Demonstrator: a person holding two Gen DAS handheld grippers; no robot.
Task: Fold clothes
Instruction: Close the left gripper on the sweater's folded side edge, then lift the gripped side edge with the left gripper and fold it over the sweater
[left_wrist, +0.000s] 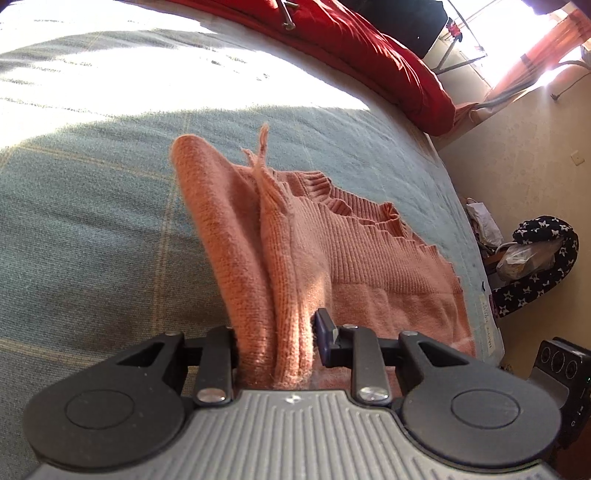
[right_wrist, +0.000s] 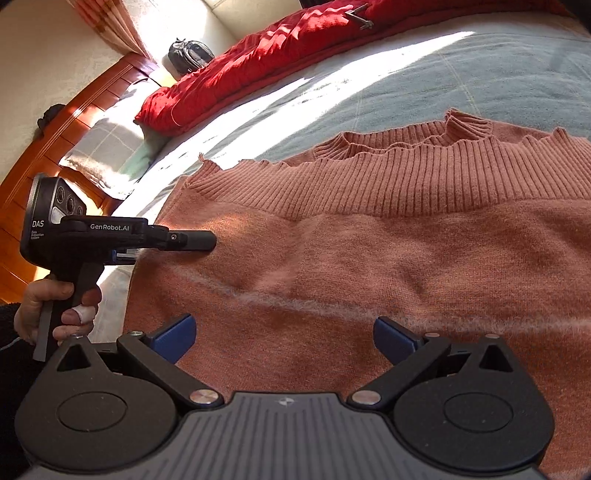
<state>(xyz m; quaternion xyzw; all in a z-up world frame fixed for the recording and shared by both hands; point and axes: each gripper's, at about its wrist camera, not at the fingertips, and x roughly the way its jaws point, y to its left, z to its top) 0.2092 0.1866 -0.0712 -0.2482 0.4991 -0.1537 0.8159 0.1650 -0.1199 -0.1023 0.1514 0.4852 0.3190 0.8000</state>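
Pink sweater (left_wrist: 280, 258) on bed, fold pinched in left hand-held gripper (left_wrist: 275, 332), right hand-held gripper (right_wrist: 284, 332) agape above it, empty

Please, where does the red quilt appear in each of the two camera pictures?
Left wrist view: the red quilt lies along the top edge, right of the middle, beyond the bed.
Right wrist view: the red quilt crosses the upper part, from middle left to top right.
Shared landmark: the ribbed hem of the pink sweater.
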